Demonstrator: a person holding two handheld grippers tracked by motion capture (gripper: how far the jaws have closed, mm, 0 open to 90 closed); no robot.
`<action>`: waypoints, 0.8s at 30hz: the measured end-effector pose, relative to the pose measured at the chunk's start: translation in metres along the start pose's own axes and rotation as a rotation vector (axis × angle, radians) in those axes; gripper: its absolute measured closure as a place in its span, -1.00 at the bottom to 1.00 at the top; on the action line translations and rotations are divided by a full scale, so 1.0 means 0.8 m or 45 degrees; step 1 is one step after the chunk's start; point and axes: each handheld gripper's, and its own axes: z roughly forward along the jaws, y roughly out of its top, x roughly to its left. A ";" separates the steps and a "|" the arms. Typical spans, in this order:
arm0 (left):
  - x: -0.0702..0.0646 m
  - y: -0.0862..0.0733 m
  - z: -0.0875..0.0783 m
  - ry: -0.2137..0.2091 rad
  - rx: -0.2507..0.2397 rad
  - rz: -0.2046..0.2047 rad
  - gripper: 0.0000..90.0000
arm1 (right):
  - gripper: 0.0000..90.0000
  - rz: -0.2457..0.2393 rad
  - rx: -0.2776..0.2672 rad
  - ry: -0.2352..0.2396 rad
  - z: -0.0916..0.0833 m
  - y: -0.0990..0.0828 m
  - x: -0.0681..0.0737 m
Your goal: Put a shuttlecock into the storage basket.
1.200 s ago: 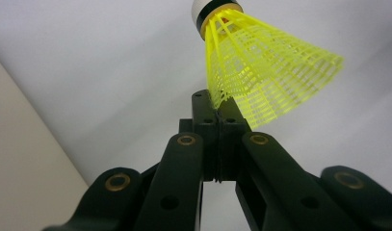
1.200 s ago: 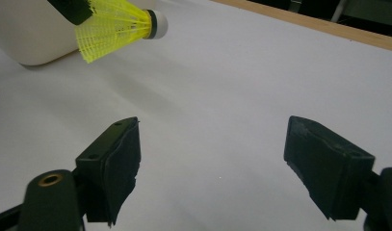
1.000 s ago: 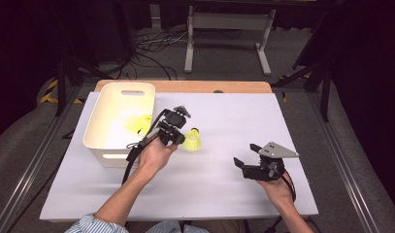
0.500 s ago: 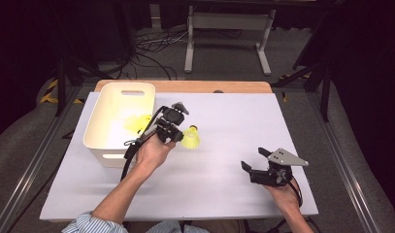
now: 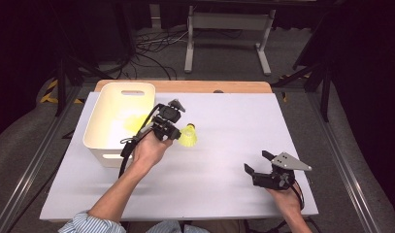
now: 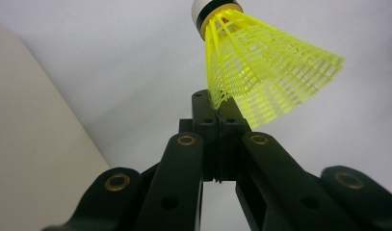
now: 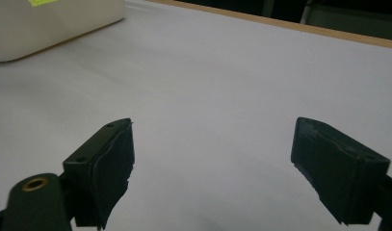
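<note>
High view: I am working over a white sheet on a wooden table [image 5: 185, 86], grey floor and cables beyond. A cream plastic bin [image 5: 118, 121] is sitting near the sheet's far left corner. My left gripper [image 5: 172, 127] is clamping a yellow shuttlecock [image 5: 188, 136] just right of the bin.

Left gripper view: jaws are pinching the shuttlecock's mesh skirt edge [image 6: 261, 72]; white cork tip pointing away.

Right gripper view: my right gripper [image 7: 210, 159], near the sheet's near right corner, is standing apart, having just been opening, nothing between.
</note>
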 end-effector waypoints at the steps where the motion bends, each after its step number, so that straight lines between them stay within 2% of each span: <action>1: 0.000 0.000 -0.001 -0.008 0.001 -0.002 1.00 | -0.66 0.000 -0.004 -0.004 0.000 -0.001 0.000; 16: 0.012 0.007 -0.009 -0.018 0.001 -0.029 1.00 | -0.68 0.014 -0.032 -0.033 -0.008 -0.015 -0.003; 24: 0.018 0.013 -0.018 -0.006 -0.007 -0.021 1.00 | -0.69 0.015 -0.043 -0.040 -0.014 -0.022 -0.004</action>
